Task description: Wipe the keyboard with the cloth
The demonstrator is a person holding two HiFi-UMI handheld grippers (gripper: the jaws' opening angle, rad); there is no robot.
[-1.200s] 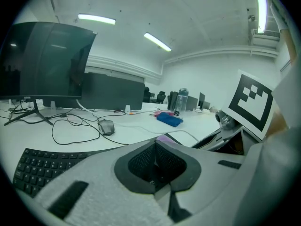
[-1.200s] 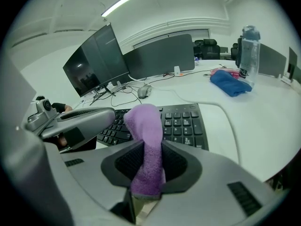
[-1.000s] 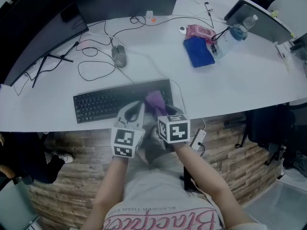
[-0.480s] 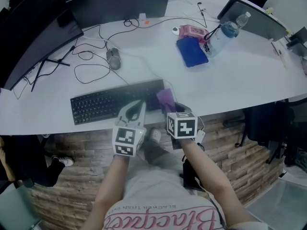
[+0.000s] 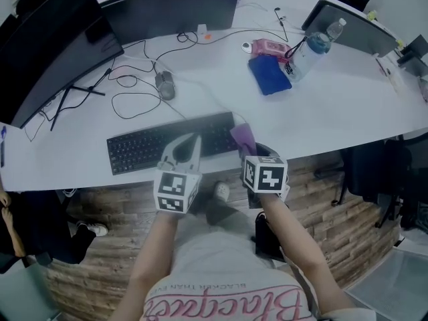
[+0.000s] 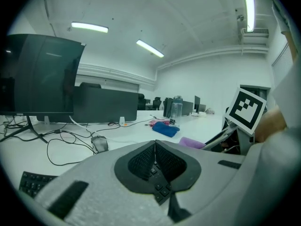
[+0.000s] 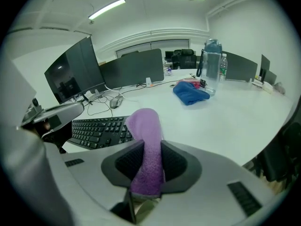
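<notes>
Keyboard at desk edge, purple cloth pinched in right claw, left claw closed empty, mouse, cables behind.

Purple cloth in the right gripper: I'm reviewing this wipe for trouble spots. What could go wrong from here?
1. The right gripper pinches the purple cloth as a narrow roll, so little fabric leads. The hard jaws might strike the keys of the black keyboard.
2. The keyboard lies near the front edge of the white desk, and the left gripper is shut and empty. A firm stroke could probably shift the keyboard.
</notes>
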